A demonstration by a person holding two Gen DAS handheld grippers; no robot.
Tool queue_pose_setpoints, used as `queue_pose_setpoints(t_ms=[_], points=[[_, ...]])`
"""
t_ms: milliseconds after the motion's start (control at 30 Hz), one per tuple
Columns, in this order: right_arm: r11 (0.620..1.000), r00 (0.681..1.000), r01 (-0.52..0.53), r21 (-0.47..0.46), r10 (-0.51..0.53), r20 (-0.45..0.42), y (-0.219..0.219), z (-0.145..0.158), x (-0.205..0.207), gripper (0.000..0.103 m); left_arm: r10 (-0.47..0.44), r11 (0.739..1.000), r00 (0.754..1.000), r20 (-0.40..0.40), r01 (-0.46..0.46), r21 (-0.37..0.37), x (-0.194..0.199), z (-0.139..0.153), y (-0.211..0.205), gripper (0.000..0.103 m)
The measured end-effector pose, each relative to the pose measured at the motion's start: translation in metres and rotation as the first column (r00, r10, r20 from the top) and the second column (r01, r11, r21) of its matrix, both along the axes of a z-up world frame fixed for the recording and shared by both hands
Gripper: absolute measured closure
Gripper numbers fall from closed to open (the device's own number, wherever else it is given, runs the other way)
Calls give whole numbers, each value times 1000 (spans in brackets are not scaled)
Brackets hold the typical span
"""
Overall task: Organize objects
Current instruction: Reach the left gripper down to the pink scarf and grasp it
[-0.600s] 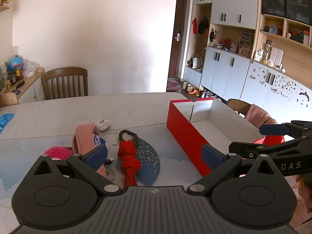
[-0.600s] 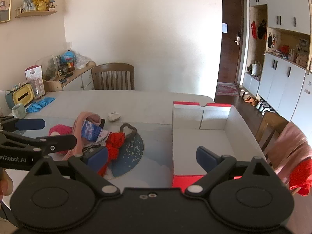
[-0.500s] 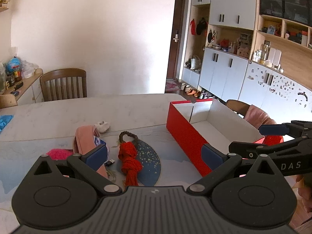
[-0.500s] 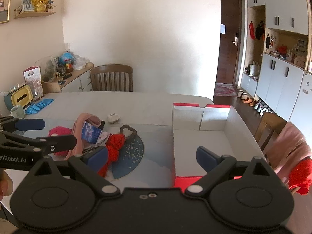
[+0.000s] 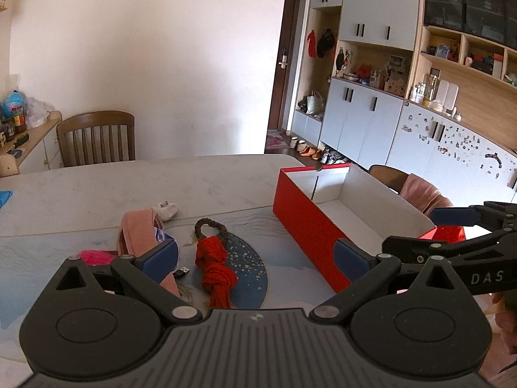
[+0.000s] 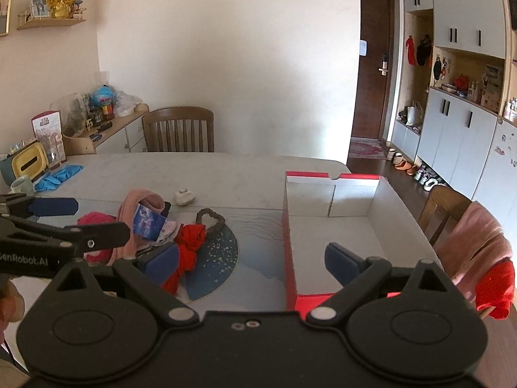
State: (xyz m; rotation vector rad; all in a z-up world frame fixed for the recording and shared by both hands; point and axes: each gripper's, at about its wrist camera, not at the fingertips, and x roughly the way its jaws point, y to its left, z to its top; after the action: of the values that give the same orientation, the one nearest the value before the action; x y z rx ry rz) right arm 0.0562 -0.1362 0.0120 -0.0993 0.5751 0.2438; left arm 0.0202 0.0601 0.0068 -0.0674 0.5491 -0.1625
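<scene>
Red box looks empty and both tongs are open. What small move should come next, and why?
Probably ease the left tongs forward and down onto the red knotted cloth on the blue mat. It lies almost centred between their open jaws and is the nearest loose item. The red box sits open and empty just to its right, so the carry would be short.

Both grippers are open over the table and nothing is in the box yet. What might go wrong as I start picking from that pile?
The red tassel lies partly on the beaded bracelet, so lifting one may drag the other. The small USB dongle sits low beside the pink cloth and could slip the left gripper. The red box is light-looking; a bump may shift it.
</scene>
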Motion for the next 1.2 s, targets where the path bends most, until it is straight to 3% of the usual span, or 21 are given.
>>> queue_pose_setpoints(t_ms=[333,567,833,1067,1200], points=[[999,998,38,-31,-39,-44,-45,-8,44,6,158,987,983,-94,-156,22,35,-29,7,0],[994,992,81,-71,-87,-90,-91,-22,77,8,283,956,942,-178,-263,130,64,-71,20,0],[981,979,139,-133,-157,-131,-139,-42,116,12,393,914,889,-237,-349,205,88,-105,40,1],[973,965,159,-168,-189,-181,-165,-60,150,27,437,893,866,-244,-387,228,99,-115,47,2],[974,954,142,-178,-183,-239,-175,-71,165,37,450,888,855,-259,-396,236,106,-119,48,9]])
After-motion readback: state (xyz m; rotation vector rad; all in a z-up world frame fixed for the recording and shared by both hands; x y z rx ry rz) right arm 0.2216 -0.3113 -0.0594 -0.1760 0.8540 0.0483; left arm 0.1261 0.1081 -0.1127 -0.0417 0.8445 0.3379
